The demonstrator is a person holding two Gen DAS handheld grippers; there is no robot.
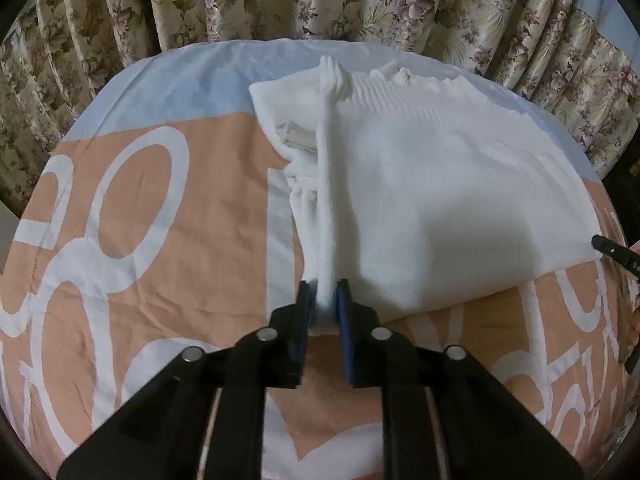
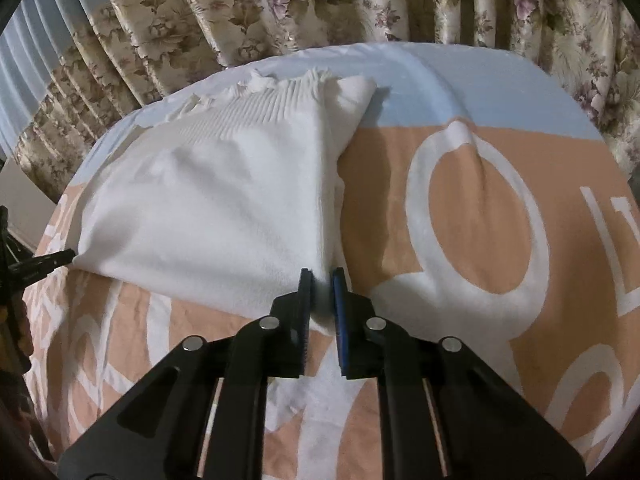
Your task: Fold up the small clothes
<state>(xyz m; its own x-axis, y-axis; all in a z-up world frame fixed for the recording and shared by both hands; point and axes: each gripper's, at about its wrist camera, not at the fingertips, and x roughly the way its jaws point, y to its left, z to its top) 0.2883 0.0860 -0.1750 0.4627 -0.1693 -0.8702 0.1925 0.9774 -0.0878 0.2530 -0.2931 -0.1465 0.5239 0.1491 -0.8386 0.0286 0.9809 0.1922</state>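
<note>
A white knitted garment (image 1: pixel 420 184) lies spread on the peach, white and blue bedsheet (image 1: pixel 160 240), its ribbed hem at the far end. In the left wrist view my left gripper (image 1: pixel 325 300) is shut on the garment's near left corner, and a ridge of white cloth rises from between the blue pads. In the right wrist view the white garment (image 2: pixel 208 200) fills the left half, and my right gripper (image 2: pixel 321 286) is shut on its near right corner. The tip of the other gripper (image 1: pixel 616 252) shows at the right edge of the left view, and the left gripper's tip (image 2: pixel 44 264) at the left edge of the right view.
Flowered curtains (image 1: pixel 320 0) hang close behind the bed's far edge. The sheet's large white letters (image 2: pixel 480 216) spread to the right of the garment. A pale wall with vertical ribs (image 2: pixel 48 40) shows at the upper left of the right view.
</note>
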